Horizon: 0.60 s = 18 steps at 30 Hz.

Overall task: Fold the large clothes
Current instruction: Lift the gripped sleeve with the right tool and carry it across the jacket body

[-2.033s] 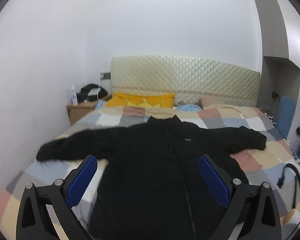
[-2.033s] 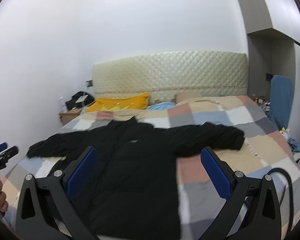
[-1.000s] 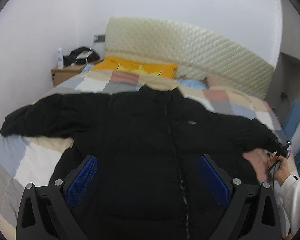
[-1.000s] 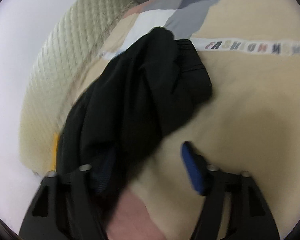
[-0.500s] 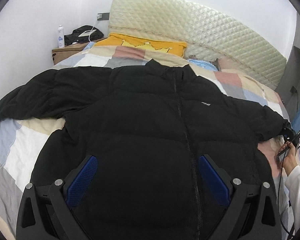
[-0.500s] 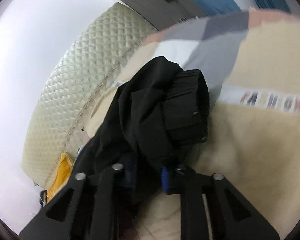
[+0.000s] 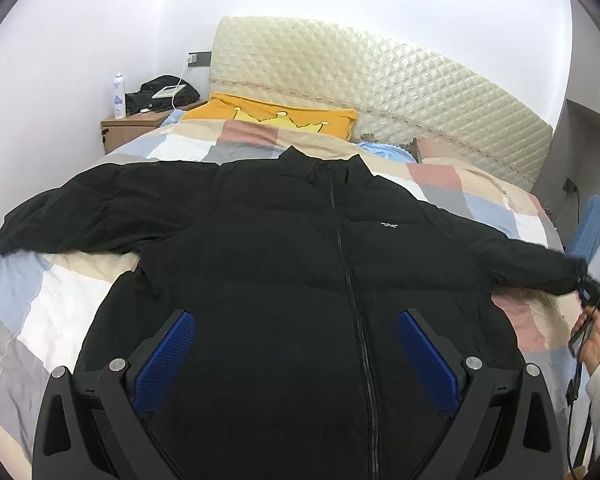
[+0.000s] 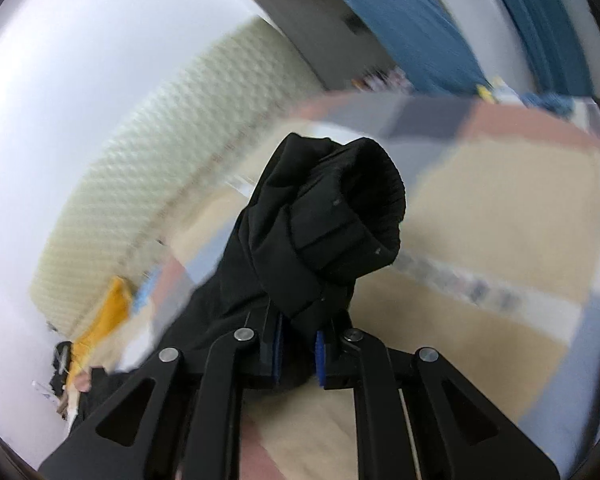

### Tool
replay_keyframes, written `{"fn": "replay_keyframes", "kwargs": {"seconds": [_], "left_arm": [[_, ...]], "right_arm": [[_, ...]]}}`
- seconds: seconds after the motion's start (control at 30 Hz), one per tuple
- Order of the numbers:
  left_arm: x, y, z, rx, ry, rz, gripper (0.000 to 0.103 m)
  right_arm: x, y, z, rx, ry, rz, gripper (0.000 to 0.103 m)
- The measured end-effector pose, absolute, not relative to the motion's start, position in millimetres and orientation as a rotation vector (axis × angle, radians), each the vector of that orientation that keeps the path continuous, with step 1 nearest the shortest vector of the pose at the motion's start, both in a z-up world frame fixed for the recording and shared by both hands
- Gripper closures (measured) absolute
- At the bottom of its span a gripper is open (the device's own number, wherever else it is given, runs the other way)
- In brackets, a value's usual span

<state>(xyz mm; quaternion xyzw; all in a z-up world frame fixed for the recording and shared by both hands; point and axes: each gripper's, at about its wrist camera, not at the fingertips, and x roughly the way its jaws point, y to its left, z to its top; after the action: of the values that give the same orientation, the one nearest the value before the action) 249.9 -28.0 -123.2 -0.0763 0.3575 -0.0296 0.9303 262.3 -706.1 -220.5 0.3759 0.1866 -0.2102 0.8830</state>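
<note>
The black jacket (image 7: 284, 280) is covering mid-bed; bare quilt (image 7: 40, 312) is lying open at its left, while the headboard (image 7: 380, 84) is blocking beyond.

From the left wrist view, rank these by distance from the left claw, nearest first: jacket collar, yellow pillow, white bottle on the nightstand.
From the left claw, open above the jacket's lower half:
1. Jacket collar, straight ahead at the top of the zipper.
2. Yellow pillow, beyond the collar, against the headboard.
3. White bottle, far left on the nightstand, by the wall.
</note>
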Motion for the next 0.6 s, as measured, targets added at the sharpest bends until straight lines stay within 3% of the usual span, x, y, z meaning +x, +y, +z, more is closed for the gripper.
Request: {"fn": "replay_keyframes", "kwargs": {"seconds": [0.07,0.2,0.23,0.3,0.4,0.47,0.6], "left_arm": [[248.4,-27.0,-123.4,-0.156,0.732,-0.061,0.001],[246.2,-26.9,-121.8,-0.144,0.732,-0.060,0.001],[246.4,-27.1,-121.7,-0.141,0.732,-0.059,0.001],[245.9,-27.0,-121.2,-0.136,0.729,-0.058,0.001],[244.5,-25.6,-121.8,-0.137,0.730,-0.055,0.001],[243.2,-24.5,-123.2,-0.140,0.734,-0.057,0.001],[245.7,-22.7,-127.1,-0.141,0.753,-0.062,0.001]], "right_arm": [[258.8,-708.5,-240.4,0.845,0.441,-0.474,0.076],[246.6,-709.0,-261.2,1.011,0.534,-0.512,0.066],[246.1,-706.6,-256.3,0.999,0.542,-0.514,0.041],[246.1,-702.5,-243.8,0.983,0.537,-0.509,0.012],[253.2,-695.0,-227.0,1.001,0.504,-0.469,0.010],[258.7,-692.8,-226.2,1.009,0.525,-0.483,0.000],[285.0,-692.8,-244.5,1.093,0.574,-0.493,0.000]]}}
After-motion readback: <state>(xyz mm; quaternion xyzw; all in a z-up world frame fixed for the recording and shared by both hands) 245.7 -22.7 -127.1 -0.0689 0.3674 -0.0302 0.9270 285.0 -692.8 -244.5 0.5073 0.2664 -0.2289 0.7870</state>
